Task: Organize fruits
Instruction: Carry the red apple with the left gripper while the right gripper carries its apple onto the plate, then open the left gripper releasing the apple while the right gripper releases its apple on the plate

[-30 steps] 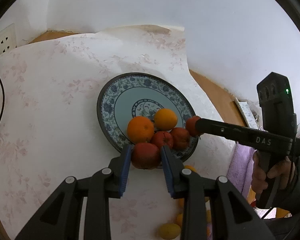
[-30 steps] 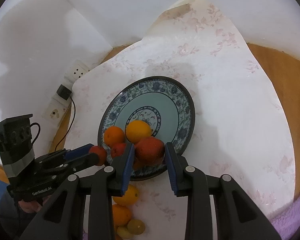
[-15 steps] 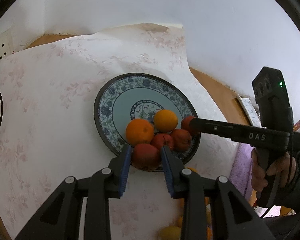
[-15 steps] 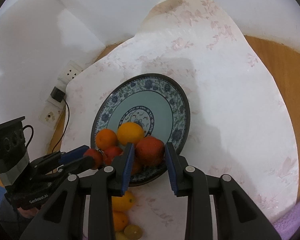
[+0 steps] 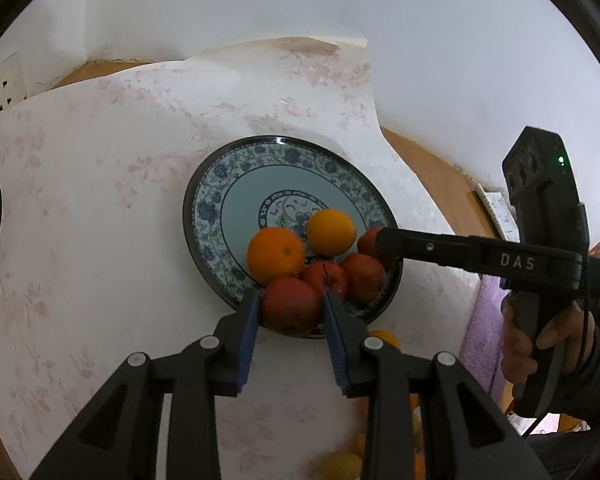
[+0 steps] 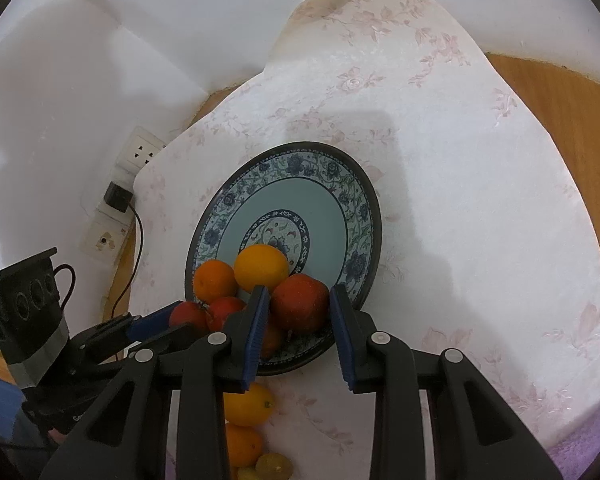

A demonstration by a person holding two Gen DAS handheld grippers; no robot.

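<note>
Both grippers have carried their fruit in over the plate's near rim, where a second ago each hung just outside it. Left gripper (image 5: 290, 305) is clenched on a dark red apple (image 5: 291, 307), its blue pads pressed to both sides; the apple sits at the near edge of the plate (image 5: 204, 216), touching the fruit behind it. Right gripper (image 6: 298, 300) grips another red apple (image 6: 300, 303), glossy with pale speckles, over the plate's near right rim.

Piled on the near half of the plate are two oranges (image 5: 276, 255), one deep orange, one paler and yellower (image 5: 331, 232), plus two smaller red fruits (image 5: 326, 278) with shiny skin. The plate is round, with a dark rim, a blue floral border and a pale blue centre. It rests on a white cloth (image 5: 80, 220) with faint pink flowers.

More oranges (image 6: 247, 404) and a small greenish-yellow fruit (image 6: 275, 465) lie on the cloth near the plate's front edge.
</note>
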